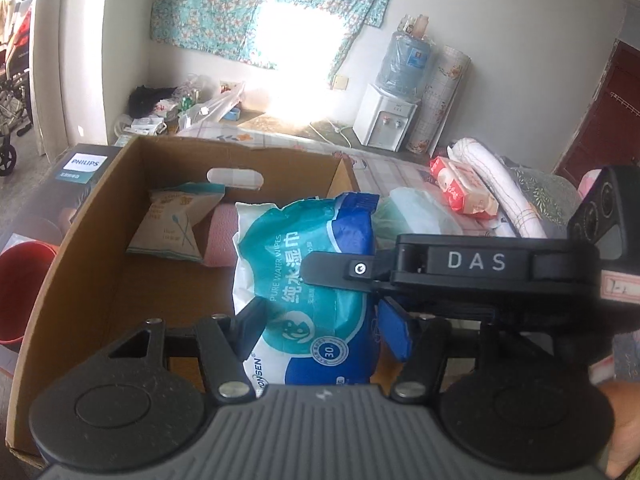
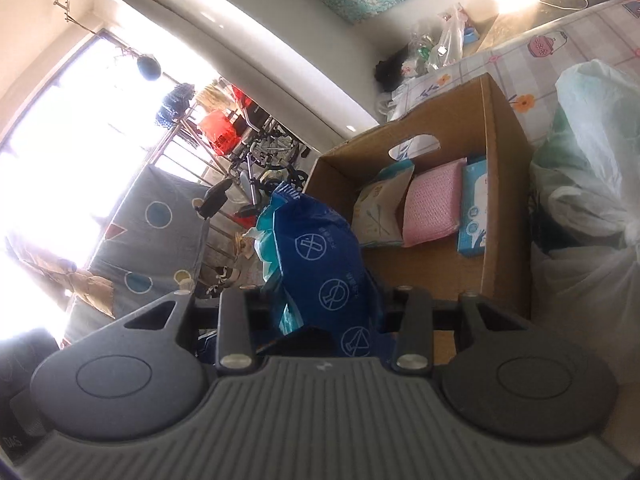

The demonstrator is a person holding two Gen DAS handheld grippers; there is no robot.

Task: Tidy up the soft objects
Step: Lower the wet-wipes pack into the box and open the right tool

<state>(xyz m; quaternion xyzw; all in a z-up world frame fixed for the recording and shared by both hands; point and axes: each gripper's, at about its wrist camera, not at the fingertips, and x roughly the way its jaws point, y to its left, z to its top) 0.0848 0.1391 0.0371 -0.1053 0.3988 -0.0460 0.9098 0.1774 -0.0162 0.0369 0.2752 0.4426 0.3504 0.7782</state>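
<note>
A big cardboard box [image 1: 120, 216] sits on the bed, and it is the place where the soft things go. Both grippers hold one pack of wet wipes [image 1: 308, 280] over the near side of the box. The left gripper [image 1: 320, 324] has its fingers pinching the pack from both sides. The right gripper [image 2: 320, 316] pinches the same pack, which shows its dark blue side in the right wrist view.

Some things are already in the box. A small bag of cotton swabs [image 2: 380, 212] leans against the far wall of the box. A pink sponge cloth [image 2: 434, 204] lies next to it, and a light blue tissue pack [image 2: 476, 208] lies on the other side of the cloth.

More things wait outside the box. A pale plastic bag [image 2: 592, 152] sits just beside the box. A red and white tissue pack [image 1: 464, 188] and a folded white cloth [image 1: 496, 184] lie farther off on the bed. So I think the job is about half done.
</note>
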